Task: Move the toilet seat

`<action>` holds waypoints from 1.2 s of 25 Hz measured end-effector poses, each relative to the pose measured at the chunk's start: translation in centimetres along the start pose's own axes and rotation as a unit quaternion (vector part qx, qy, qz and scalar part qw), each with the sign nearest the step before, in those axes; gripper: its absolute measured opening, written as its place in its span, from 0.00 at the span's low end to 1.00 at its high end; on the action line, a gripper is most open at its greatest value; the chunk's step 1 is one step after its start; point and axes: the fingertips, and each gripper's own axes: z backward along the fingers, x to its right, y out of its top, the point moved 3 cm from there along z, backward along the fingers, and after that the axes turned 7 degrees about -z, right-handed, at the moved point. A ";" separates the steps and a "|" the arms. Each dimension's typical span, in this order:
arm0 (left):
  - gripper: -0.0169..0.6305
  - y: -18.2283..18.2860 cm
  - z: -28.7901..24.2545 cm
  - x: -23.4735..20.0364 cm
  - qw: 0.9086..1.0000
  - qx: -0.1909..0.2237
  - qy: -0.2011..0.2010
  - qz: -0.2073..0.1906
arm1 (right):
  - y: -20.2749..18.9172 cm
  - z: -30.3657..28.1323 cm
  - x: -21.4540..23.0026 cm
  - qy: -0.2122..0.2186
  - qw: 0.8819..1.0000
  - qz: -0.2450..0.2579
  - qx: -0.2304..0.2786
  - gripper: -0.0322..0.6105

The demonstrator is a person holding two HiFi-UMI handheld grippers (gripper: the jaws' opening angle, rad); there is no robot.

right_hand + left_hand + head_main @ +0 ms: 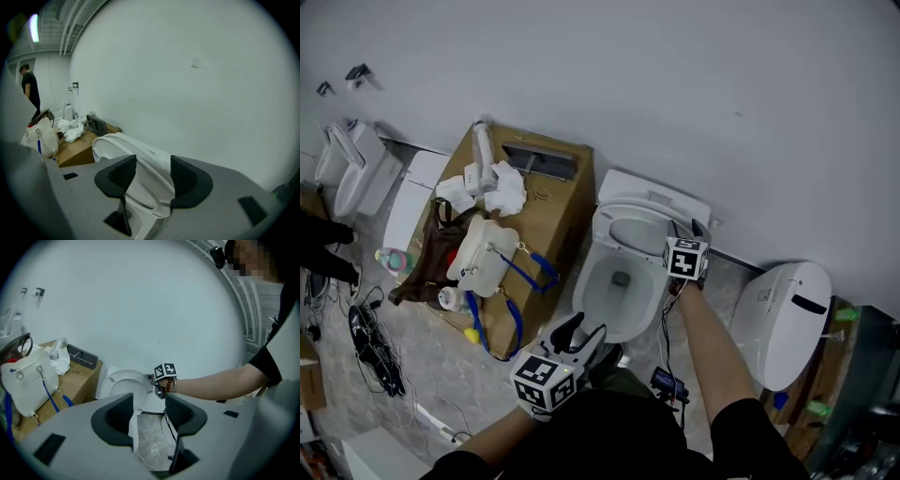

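Far left, wall: a second toilet [352, 173] stands against the wall, well apart from the work area. In the right gripper view a person [30, 91] in dark clothes stands beyond it.
Far left, floor: dark cables [375, 352] lie tangled on the tiles.
Cardboard box [558, 202]: stands just beside the left side of the toilet [614, 291] and closes off that side.
Box load: a white handbag [483, 253] with a blue strap [522, 274], crumpled white paper [506, 192] and a dark tray [539, 161] at the wall end.
Left gripper [149, 401]: held low at the front of the bowl. Its jaws are spread with nothing between them; only floor tile and the bowl's edge show beyond.
Toilet seat [609, 225]: raised and tilted back toward the tank [661, 199], leaving the bowl open.
Right gripper [153, 164]: at the right edge of the seat. Its jaws are spread with the rim of the raised seat running between them. Whether the pads touch the rim cannot be told.
Floor, right of bowl: a thin black cable [665, 328] runs beneath the right forearm.
Right: a white rounded fixture [783, 319] stands near the toilet, apart from it.
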 end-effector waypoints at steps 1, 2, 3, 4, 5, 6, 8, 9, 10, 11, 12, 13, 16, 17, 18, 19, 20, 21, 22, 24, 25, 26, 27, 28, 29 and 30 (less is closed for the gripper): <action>0.37 0.0 0.0 -0.1 1.000 0.001 0.002 0.002 | 0.0 -0.2 0.0 0.000 1.000 0.002 -0.001 0.41; 0.37 0.0 0.1 -0.2 1.000 0.002 0.003 0.004 | 0.0 -0.4 0.1 0.000 1.000 0.004 -0.003 0.41; 0.37 0.0 0.1 -0.3 1.000 0.002 0.004 0.005 | -0.1 -0.6 0.0 0.000 1.000 0.008 -0.010 0.41; 0.37 0.0 0.1 -0.4 1.000 0.003 0.006 0.007 | -0.4 -0.8 0.0 0.000 1.000 0.013 -0.022 0.41; 0.37 0.1 0.1 -0.5 1.000 0.004 0.007 0.008 | -0.8 -1.1 -0.1 -0.001 0.999 0.019 -0.039 0.41; 0.37 0.1 0.1 -0.6 1.000 0.005 0.009 0.010 | -1.1 -1.3 -0.1 -0.003 0.998 0.021 -0.051 0.42; 0.37 0.2 0.2 -0.8 1.000 0.007 0.012 0.014 | -1.4 -1.3 0.5 -0.012 0.999 0.009 -0.051 0.42; 0.37 0.2 0.3 -1.0 1.000 0.009 0.014 0.015 | -1.4 -1.4 0.9 -0.016 0.999 0.001 -0.046 0.42; 0.37 0.2 0.3 -1.1 1.000 0.009 0.015 0.016 | -1.4 -1.4 1.2 -0.018 0.999 -0.003 -0.044 0.42; 0.37 0.1 0.4 -1.3 1.000 0.008 0.017 0.017 | -1.4 -1.5 1.3 -0.018 0.999 0.000 -0.045 0.42; 0.37 0.0 0.4 -1.5 1.000 0.006 0.017 0.019 | -1.3 -1.5 1.2 -0.017 0.999 0.007 -0.046 0.42; 0.37 -0.1 0.3 -1.6 1.000 0.004 0.017 0.020 | -1.1 -1.6 1.0 -0.014 0.999 0.017 -0.048 0.42; 0.37 -0.2 0.2 -1.3 1.000 0.003 0.013 0.022 | -0.8 -1.8 1.0 -0.010 0.998 0.034 -0.052 0.43; 0.37 -0.2 0.2 -1.2 1.000 0.003 0.011 0.020 | -0.8 -1.9 1.1 -0.011 0.998 0.036 -0.053 0.43; 0.37 -0.2 0.3 -1.1 1.000 0.003 0.010 0.019 | -0.7 -2.0 1.2 -0.012 0.998 0.037 -0.053 0.43; 0.37 -0.2 0.3 -1.1 1.000 0.003 0.010 0.018 | -0.6 -2.0 1.3 -0.013 0.998 0.038 -0.054 0.43; 0.37 -0.2 0.4 -1.2 1.000 0.003 0.011 0.019 | -0.6 -2.1 1.4 -0.013 0.998 0.038 -0.053 0.43; 0.37 -0.2 0.4 -1.3 1.000 0.003 0.012 0.020 | -0.6 -2.1 1.4 -0.014 0.998 0.039 -0.052 0.43; 0.37 -0.3 0.5 -1.4 1.000 0.002 0.013 0.022 | -0.6 -2.0 1.4 -0.014 0.998 0.039 -0.050 0.43; 0.37 -0.5 0.7 -1.7 1.000 0.001 0.014 0.025 | -0.7 -1.8 1.4 -0.015 0.998 0.039 -0.047 0.43; 0.37 -0.6 0.8 -1.7 1.000 0.001 0.014 0.026 | -0.8 -1.6 1.4 -0.016 0.998 0.038 -0.046 0.43; 0.37 -0.7 0.9 -1.7 1.000 0.000 0.012 0.026 | -1.0 -1.3 1.5 -0.016 0.998 0.037 -0.046 0.43; 0.37 -0.7 1.0 -1.6 1.000 0.000 0.010 0.026 | -1.2 -0.9 1.6 -0.017 0.998 0.035 -0.045 0.43; 0.37 -0.7 1.0 -1.5 1.000 0.000 0.007 0.025 | -1.5 -0.3 1.7 -0.018 0.998 0.032 -0.045 0.43; 0.37 -0.6 1.1 -1.3 1.000 0.001 0.004 0.024 | -1.8 0.2 2.0 -0.020 0.998 0.029 -0.044 0.43; 0.37 -0.5 1.1 -1.1 1.000 0.002 0.000 0.022 | -2.1 0.8 2.4 -0.023 0.999 0.026 -0.042 0.43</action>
